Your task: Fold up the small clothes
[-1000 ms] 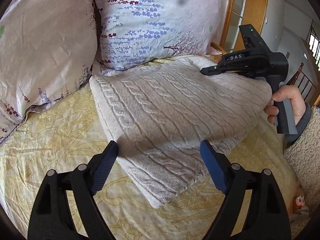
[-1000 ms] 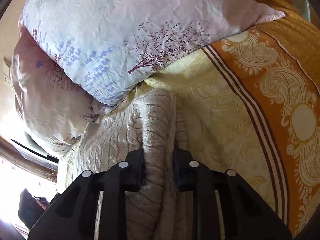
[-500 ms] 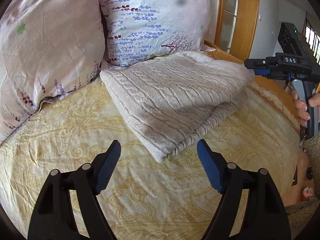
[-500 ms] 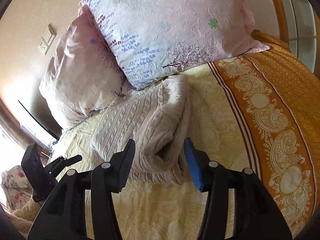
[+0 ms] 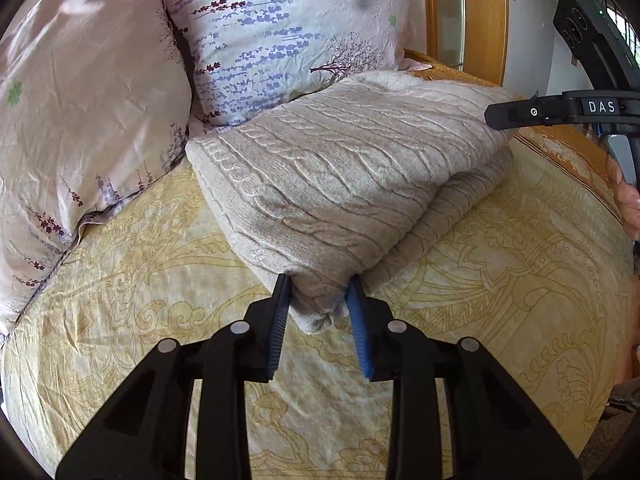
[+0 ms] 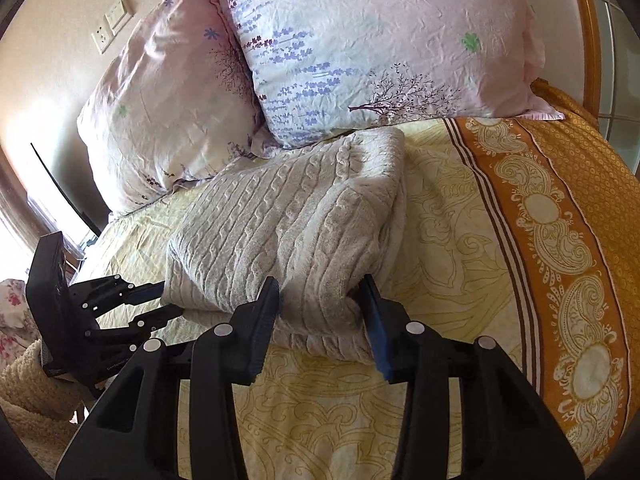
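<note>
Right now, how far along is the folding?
The sweater already lies in a thick folded bundle on the bedspread. In hand: the left claw pinches its near corner, and the right claw straddles another edge. Left, probably: a final fold or tidying.

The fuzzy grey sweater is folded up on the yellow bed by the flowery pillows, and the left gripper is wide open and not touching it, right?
Not quite. The left gripper isn't open and clear: the left wrist view shows it shut on the near corner of the sweater. The rest is right: the sweater is folded on the yellow bed by the flowery pillows.
</note>
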Available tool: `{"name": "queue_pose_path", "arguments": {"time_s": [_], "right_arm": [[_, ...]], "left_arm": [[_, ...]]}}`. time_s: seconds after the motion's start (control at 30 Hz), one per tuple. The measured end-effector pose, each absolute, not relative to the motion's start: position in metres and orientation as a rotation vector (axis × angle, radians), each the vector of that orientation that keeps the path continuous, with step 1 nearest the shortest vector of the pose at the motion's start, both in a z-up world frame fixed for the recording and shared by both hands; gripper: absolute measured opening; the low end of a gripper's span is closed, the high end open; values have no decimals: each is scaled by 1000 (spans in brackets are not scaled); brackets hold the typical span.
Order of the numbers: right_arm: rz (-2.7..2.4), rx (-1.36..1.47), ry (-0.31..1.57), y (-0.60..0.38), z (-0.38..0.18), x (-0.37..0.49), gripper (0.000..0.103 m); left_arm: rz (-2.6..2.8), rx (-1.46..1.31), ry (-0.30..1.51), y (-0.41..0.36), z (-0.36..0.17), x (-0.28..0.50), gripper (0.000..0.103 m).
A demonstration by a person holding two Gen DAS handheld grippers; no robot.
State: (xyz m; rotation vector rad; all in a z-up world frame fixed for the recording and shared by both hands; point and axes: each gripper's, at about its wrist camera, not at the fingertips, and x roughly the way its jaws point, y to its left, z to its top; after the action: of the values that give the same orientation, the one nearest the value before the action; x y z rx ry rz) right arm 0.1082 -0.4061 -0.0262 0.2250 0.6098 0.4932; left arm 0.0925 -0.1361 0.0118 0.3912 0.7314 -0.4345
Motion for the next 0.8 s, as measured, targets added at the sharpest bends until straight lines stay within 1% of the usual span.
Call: {"name": "queue_pose_path", "arguments": {"time_s": [0.43, 0.47, 0.5, 0.57, 0.6, 0.7, 0.8], "right_arm": [[482, 230, 664, -400, -35, 119, 44], [480, 225, 665, -399, -35, 119, 42], [474, 217, 665, -398, -36, 119, 34], [467, 232, 672, -400, -36, 121, 23], [477, 266, 673, -404, -36, 122, 20], [534, 405, 640, -422, -27, 119, 14], [608, 531, 581, -435, -14, 110, 13]], "left_arm": [[-427, 378, 745, -141, 13, 98, 29], [-430, 373, 748, -140, 13, 99, 28], [-432, 367, 751, -140, 13, 100, 26], [-436, 345, 753, -137, 14, 102, 20], [-440, 328, 754, -135, 16, 103, 17], [-464, 254, 757, -123, 25, 105, 12], [-473, 180, 722, -109, 40, 103, 11]]}}
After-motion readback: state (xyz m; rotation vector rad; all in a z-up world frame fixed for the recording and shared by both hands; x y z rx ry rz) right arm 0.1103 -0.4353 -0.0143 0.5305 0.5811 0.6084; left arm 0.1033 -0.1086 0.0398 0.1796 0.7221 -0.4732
